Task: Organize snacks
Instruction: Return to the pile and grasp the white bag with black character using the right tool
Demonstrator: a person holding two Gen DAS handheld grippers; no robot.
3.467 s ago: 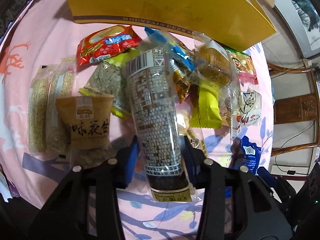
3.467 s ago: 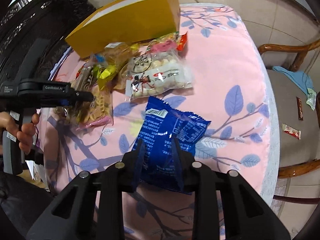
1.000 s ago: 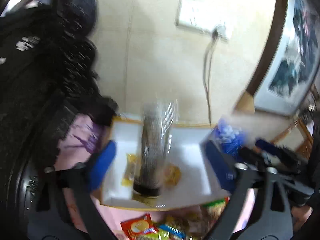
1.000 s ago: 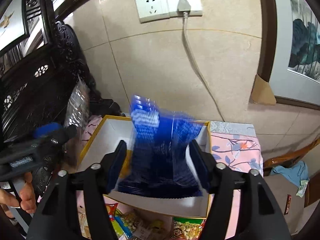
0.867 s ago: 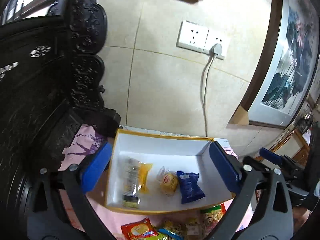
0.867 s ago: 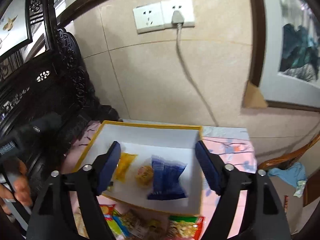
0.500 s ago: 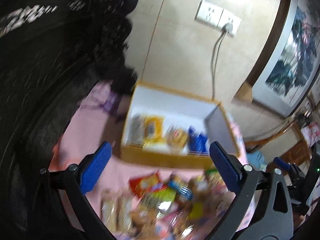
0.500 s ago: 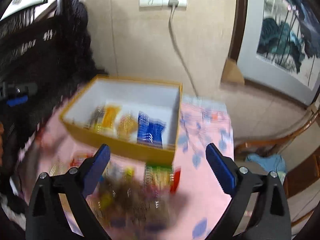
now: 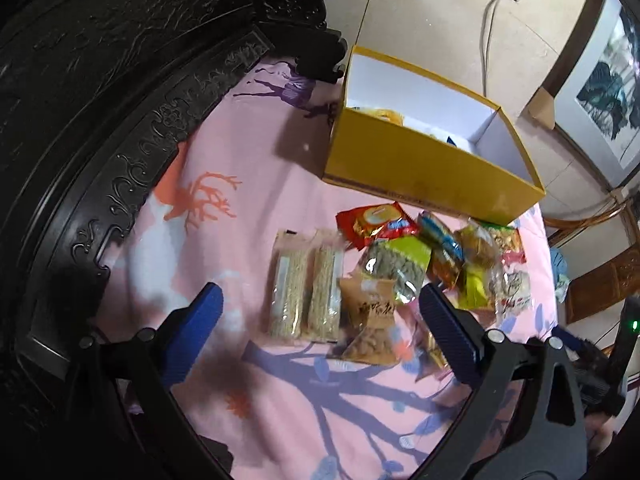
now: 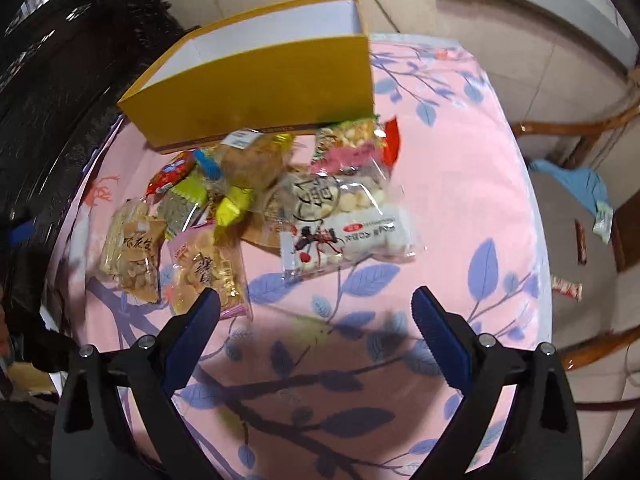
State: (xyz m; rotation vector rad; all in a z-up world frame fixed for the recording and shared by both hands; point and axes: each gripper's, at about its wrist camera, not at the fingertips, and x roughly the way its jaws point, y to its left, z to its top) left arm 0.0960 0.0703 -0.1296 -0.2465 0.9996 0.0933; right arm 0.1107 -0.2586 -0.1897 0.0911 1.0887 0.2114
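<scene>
A yellow box point(image 9: 424, 168) with a white inside stands at the back of the pink tablecloth; snack tips show over its rim. It also shows in the right wrist view point(image 10: 264, 88). A pile of loose snack packets lies in front of it: two pale cracker bars point(image 9: 306, 290), a brown packet point(image 9: 370, 320), a red packet point(image 9: 378, 224). My left gripper point(image 9: 320, 320) is open and empty above the bars and brown packet. My right gripper point(image 10: 316, 312) is open and empty, near a clear bag of white balls point(image 10: 344, 224) and a pink packet point(image 10: 208, 272).
Dark carved wooden furniture point(image 9: 100, 100) borders the table on the left. A wooden chair point(image 10: 592, 208) with a blue cloth and small wrappers stands to the right. The tablecloth point(image 10: 448, 184) has bare room on its right side and front.
Both grippers let go of their packets into the box, opened wide, and have drawn back and tilted down over the snack pile on the table.
</scene>
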